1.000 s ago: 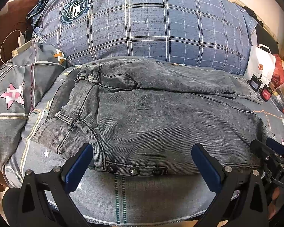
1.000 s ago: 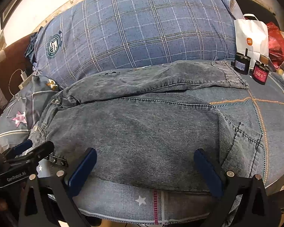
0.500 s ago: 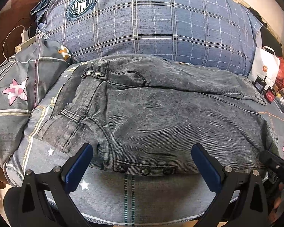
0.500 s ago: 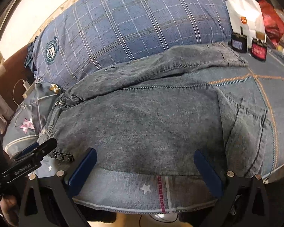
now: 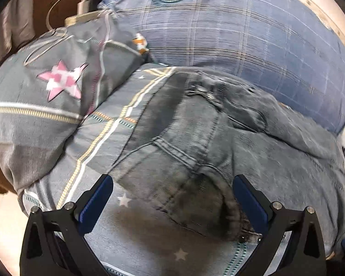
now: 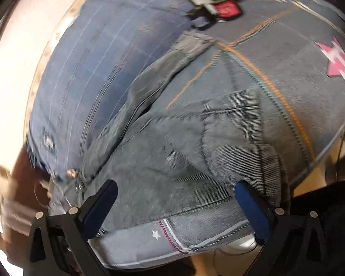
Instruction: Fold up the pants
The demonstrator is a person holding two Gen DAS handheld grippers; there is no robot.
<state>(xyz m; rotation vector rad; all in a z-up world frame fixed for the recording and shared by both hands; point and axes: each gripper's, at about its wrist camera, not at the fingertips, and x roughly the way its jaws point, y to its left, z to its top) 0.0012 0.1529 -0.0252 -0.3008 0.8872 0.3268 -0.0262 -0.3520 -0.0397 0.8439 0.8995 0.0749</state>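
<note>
- Grey jeans (image 5: 218, 142) lie flat on bed (image 5: 108, 142), waistband end at 6 o'clock by my left hand-held gripper (image 5: 172, 197).
- Both wide, empty; right hand-held gripper (image 6: 176, 203) near leg fold.
- I judge: pre-grasp; nxt pinch edges, fold over.

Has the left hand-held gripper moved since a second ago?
Yes. The left hand-held gripper has swung left: the star pillow now fills the view's left, and the jeans sit further right.

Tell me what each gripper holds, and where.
Nothing. The left gripper and the right gripper both stand open over the jeans, with no cloth pinched between the fingers.
</note>
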